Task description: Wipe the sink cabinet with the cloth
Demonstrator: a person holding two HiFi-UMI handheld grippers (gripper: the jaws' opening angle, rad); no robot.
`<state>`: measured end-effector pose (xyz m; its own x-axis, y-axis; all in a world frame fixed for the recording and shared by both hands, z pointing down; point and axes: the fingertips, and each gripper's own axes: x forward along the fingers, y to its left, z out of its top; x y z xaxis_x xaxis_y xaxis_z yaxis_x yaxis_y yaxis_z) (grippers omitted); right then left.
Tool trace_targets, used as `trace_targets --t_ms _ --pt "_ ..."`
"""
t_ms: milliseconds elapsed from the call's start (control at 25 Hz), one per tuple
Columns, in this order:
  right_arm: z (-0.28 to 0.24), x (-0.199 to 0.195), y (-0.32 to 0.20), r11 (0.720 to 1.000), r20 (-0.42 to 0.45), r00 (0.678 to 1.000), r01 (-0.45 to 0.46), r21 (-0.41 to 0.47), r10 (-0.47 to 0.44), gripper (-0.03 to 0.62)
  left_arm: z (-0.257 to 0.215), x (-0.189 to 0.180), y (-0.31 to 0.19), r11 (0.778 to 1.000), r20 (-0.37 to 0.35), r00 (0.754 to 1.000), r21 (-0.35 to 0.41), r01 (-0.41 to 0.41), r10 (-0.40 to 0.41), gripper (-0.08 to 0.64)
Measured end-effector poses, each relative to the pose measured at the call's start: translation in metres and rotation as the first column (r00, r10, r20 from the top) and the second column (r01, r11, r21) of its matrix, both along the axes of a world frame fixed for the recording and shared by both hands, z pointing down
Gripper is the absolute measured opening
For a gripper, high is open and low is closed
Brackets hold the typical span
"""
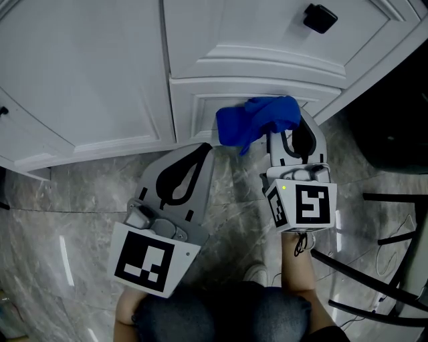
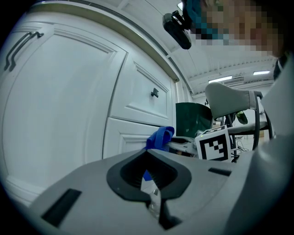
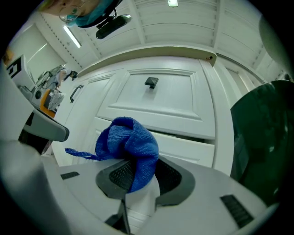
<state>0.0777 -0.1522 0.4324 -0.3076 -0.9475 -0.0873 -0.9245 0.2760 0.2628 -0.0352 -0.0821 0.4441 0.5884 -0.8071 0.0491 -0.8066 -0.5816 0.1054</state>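
A blue cloth [image 1: 257, 119] is bunched at the tips of my right gripper [image 1: 286, 133], which is shut on it. The cloth is held up against the lower drawer front of the white sink cabinet [image 1: 87, 73]. In the right gripper view the cloth [image 3: 127, 146] bulges out above the right gripper [image 3: 138, 173], and the drawer panel stands just behind it. My left gripper [image 1: 202, 151] hangs to the left, a little back from the cabinet, shut and holding nothing. From the left gripper view, the cloth [image 2: 159, 137] shows beyond the left gripper [image 2: 147, 156].
A black knob [image 1: 319, 18] sits on the upper drawer, and the cabinet doors stretch away to the left. A dark bin [image 3: 264, 137] stands right of the cabinet. A black metal frame [image 1: 388, 267] stands on the grey marble floor [image 1: 67, 220] at the right. My shoe [image 1: 256, 272] is below.
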Motion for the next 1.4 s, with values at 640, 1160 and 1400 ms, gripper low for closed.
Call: trace_targets --t_ms 640,1160,1400 --pt "0.009 0.05 -0.009 0.993 -0.037 0.992 -0.119 -0.006 0.119 0.117 0.0 0.009 0.004 1.0 0.004 1.0 -0.008 -0.029 0.029 0.003" --pt "0.011 0.062 -0.01 0.99 -0.015 0.99 -0.142 -0.017 0.142 0.117 -0.002 0.006 0.005 1.0 -0.004 1.0 -0.011 -0.026 0.026 0.003" --pt "0.011 0.066 -0.009 0.989 -0.016 0.989 -0.149 -0.019 0.149 0.117 -0.002 0.006 0.006 1.0 -0.004 1.0 -0.011 -0.028 0.028 0.003"
